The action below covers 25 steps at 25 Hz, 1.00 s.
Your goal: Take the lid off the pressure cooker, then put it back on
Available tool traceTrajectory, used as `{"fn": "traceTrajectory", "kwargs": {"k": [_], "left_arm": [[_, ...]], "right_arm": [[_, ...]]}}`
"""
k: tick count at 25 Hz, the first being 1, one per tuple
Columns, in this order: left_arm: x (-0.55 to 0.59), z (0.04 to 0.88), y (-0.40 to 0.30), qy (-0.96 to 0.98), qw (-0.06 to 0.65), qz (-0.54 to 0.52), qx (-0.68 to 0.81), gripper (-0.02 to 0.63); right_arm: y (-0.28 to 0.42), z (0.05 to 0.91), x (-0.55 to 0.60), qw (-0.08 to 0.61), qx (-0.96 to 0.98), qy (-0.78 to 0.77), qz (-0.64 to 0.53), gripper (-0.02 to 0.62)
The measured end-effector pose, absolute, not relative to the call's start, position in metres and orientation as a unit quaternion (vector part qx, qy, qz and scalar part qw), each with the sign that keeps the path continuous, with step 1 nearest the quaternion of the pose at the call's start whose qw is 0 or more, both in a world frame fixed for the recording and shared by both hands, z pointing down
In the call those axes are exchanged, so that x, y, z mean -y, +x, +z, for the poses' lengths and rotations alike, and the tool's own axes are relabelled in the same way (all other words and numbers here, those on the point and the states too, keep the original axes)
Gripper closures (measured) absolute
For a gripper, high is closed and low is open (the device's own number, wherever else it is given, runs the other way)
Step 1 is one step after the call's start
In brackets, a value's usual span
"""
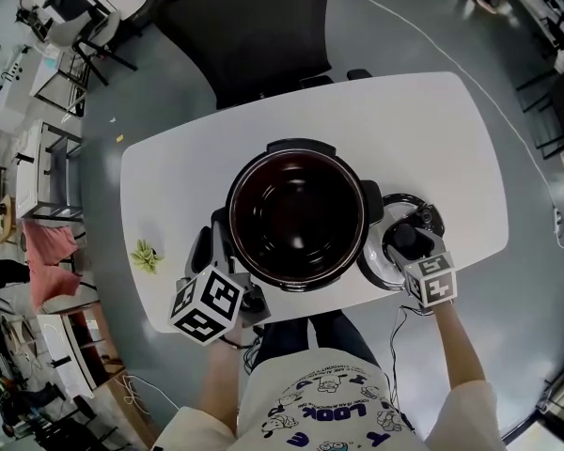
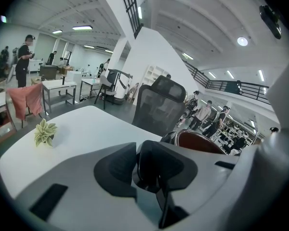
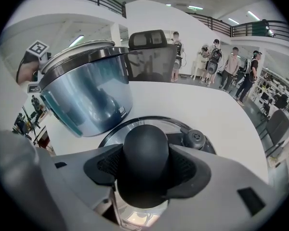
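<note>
The pressure cooker (image 1: 297,216) stands open in the middle of the white table (image 1: 432,130), its dark inner pot showing. Its lid (image 1: 381,263) lies flat on the table just to the right, touching the cooker's side. My right gripper (image 1: 409,247) is shut on the lid's black knob (image 3: 145,153), pads pressed on both sides of it. My left gripper (image 1: 224,252) is shut on the cooker's black side handle (image 2: 156,165) at the pot's left. The steel cooker body (image 3: 86,95) fills the upper left of the right gripper view.
A small green plant (image 1: 147,256) sits near the table's left edge. A black office chair (image 1: 254,26) stands behind the table. A white cable (image 1: 432,45) runs over the floor at the right. Both grippers are close to the table's near edge.
</note>
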<state>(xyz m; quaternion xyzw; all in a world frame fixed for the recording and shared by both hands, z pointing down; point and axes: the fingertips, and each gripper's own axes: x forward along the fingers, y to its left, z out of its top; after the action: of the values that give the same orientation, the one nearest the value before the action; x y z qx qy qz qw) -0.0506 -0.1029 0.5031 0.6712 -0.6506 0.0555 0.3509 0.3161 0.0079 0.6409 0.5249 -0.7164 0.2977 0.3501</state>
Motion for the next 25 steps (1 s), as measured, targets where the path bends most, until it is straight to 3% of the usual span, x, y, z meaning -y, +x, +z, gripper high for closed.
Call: {"fn": "traceTrajectory", "kwargs": {"k": [9,15,18,21,25], "left_arm": [[0.101,0.502,-0.051,0.677,0.344,0.056,0.648,0.494],[0.100,0.493,-0.051,0.699,0.325,0.058,0.634,0.489],[0.101,0.479,-0.054,0.706,0.296,0.055,0.641,0.483],[0.103,0.461,-0.058,0.714,0.262,0.056,0.647,0.483],[0.104,0.430,-0.054,0.733,0.220,0.044,0.642,0.483]], "right_arm": [[0.315,0.637,-0.008,0.334,0.718,0.541,0.283,0.295],[0.318,0.608,-0.001,0.291,0.720,0.570,0.269,0.253],[0.320,0.577,0.008,0.251,0.719,0.597,0.250,0.252],[0.322,0.530,0.018,0.195,0.710,0.638,0.224,0.298],[0.318,0.466,0.028,0.139,0.708,0.669,0.179,0.314]]}}
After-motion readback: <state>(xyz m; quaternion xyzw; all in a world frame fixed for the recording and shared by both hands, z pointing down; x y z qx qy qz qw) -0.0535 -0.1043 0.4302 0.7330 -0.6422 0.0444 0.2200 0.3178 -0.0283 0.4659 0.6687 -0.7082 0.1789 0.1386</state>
